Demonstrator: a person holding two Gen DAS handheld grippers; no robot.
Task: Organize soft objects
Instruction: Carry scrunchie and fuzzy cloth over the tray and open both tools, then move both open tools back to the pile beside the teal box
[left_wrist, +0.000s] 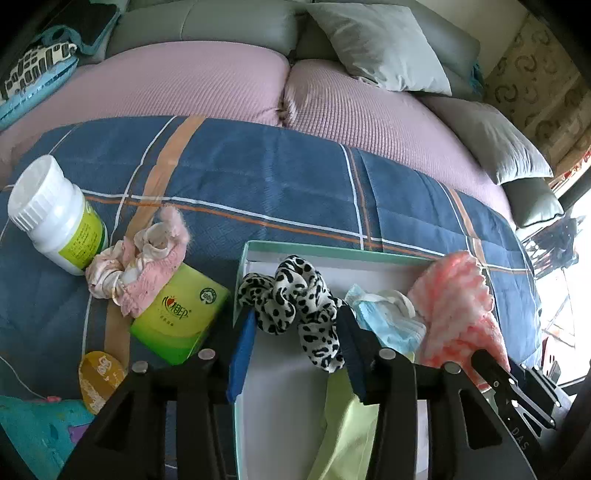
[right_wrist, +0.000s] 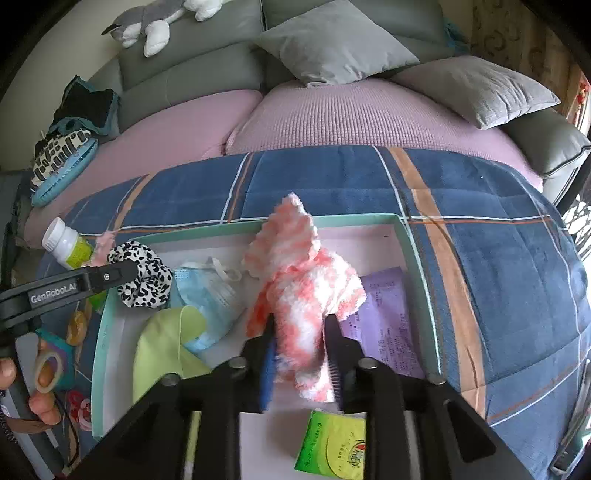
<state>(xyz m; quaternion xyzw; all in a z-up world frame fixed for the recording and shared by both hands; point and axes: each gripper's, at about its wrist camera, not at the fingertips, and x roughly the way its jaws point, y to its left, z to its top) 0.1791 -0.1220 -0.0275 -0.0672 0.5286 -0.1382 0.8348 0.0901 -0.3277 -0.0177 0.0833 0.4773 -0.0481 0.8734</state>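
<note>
Your left gripper (left_wrist: 295, 325) hangs over the near left corner of the shallow white box with the mint-green rim (left_wrist: 332, 251), which sits on the blue plaid quilt (left_wrist: 277, 177). The black-and-white leopard-print fabric scrunchie (left_wrist: 291, 295) lies between its fingers, draped over the box's left edge; the jaws stand parted, and the pads do not press on it.

Your right gripper (right_wrist: 301, 354) points down into the middle of the same box. The fluffy pink-and-white knitted cloth (right_wrist: 299, 280) sits between its fingers, heaped up and leaning against the far wall. The jaws stand a little apart, but you cannot tell whether the pads touch the pile.

Inside the box, a crumpled light-blue face mask (right_wrist: 207, 295) lies between the scrunchie and the knitted cloth, a pale lime-green cloth (right_wrist: 166, 343) lies nearer you, and a purple printed sheet (right_wrist: 384, 317) lies flat on the right.

Outside, to the left on the quilt, the pink frilly scrunchie (left_wrist: 140, 266) rests between a tipped white plastic bottle with a green label (left_wrist: 55, 218) and a green tissue pack (left_wrist: 181, 317), touching both.
</note>
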